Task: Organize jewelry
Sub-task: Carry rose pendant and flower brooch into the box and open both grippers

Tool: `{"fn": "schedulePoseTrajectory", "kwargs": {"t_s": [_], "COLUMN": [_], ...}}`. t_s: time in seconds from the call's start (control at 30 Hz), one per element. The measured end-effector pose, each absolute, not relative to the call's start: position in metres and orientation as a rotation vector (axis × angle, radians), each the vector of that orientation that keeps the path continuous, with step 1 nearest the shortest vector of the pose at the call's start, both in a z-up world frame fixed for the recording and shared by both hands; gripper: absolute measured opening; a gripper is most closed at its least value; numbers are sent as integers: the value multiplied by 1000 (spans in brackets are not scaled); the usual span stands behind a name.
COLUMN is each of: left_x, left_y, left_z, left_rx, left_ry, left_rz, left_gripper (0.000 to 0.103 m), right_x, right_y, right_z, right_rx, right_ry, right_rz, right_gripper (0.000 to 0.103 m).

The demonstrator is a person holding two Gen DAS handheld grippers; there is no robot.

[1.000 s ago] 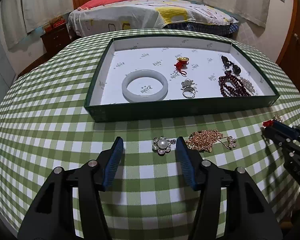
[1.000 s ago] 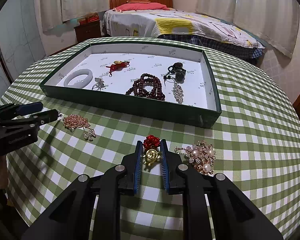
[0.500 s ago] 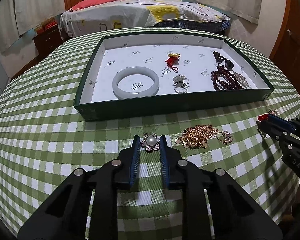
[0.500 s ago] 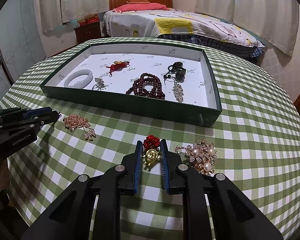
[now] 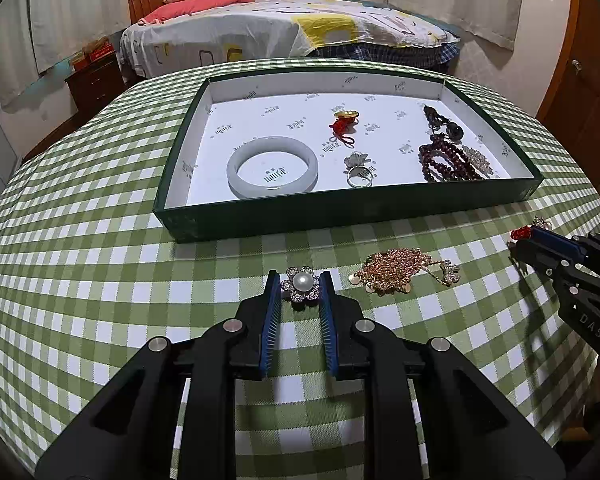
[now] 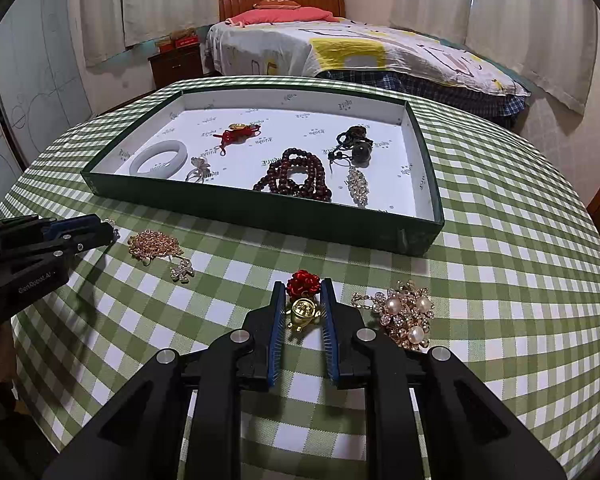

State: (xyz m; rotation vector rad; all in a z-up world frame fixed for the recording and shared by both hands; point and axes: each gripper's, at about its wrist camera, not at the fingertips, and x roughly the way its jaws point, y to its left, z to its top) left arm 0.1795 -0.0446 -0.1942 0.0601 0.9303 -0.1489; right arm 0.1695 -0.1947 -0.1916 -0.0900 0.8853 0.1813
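Observation:
A pearl flower brooch lies on the green checked tablecloth, and my left gripper is shut on it, its blue pads pressing both sides. My right gripper is shut on a gold charm with a red knot, which also rests on the cloth. Behind both stands the green tray with a white floor. It holds a pale bangle, a ring, a second red-knot charm and a dark bead bracelet.
A gold chain necklace lies loose on the cloth between the two grippers. A pearl cluster brooch sits just right of the right gripper. The round table's edge curves close on both sides; a bed stands behind it.
The left gripper's jaws went from wide open around the pearl brooch to closed on it. The right gripper and its charm have not moved.

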Motion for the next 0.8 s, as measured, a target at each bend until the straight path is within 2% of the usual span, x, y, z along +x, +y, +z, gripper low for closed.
{"fn": "schedulePoseTrajectory", "kwargs": {"t_s": [0.8], "left_x": [178], "left_y": [-39], "left_z": [-186], "left_rx": [50], "left_ry": [912], "left_rz": [-147], "left_gripper": [20], "right_x": [167], "right_y": [-194], "right_z": [-184], "right_rx": [-91], "right_ry": [865], "right_rz": [180], "right_gripper": [19]}}
